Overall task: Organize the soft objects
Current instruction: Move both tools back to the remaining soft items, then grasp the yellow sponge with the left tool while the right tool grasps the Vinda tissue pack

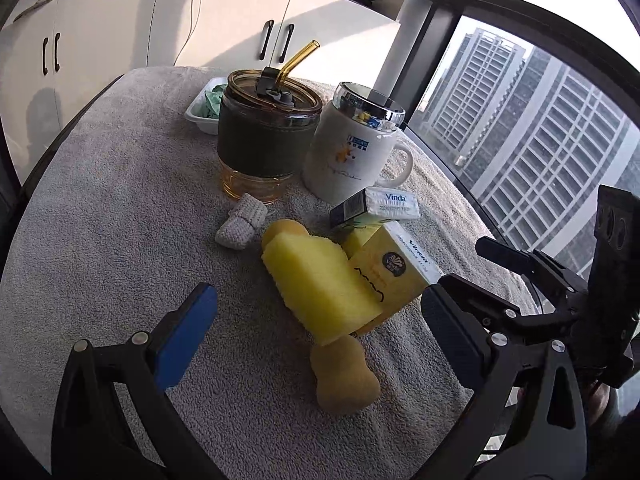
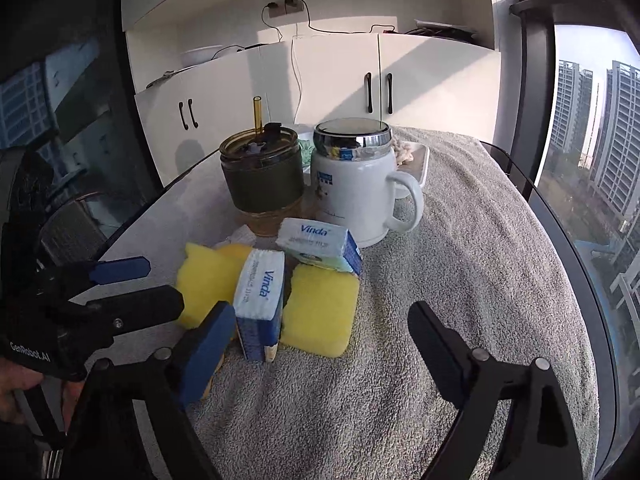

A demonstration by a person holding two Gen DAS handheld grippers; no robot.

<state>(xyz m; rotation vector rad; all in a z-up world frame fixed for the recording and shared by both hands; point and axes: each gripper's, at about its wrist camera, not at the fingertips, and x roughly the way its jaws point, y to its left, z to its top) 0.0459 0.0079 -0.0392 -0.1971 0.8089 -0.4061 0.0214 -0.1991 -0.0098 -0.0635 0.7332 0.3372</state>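
A pile of soft things lies on the grey towel (image 1: 100,220). A yellow sponge (image 1: 320,280) leans on a yellow Vinda tissue pack (image 1: 394,270); a tan gourd-shaped sponge (image 1: 346,376) lies in front, a knitted grey piece (image 1: 242,220) behind. My left gripper (image 1: 316,336) is open, its jaws on either side of the sponge's near end. In the right wrist view, two yellow sponges (image 2: 320,308) (image 2: 208,280) flank an upright Vinda pack (image 2: 260,300); another pack (image 2: 318,244) lies on top. My right gripper (image 2: 320,340) is open just before them.
A dark glass cup with an amber straw (image 1: 268,136) and a lidded white mug (image 1: 352,148) stand behind the pile. A white tray with green cloth (image 1: 204,106) and another tray (image 2: 416,160) sit at the back. The right gripper (image 1: 520,276) shows in the left view.
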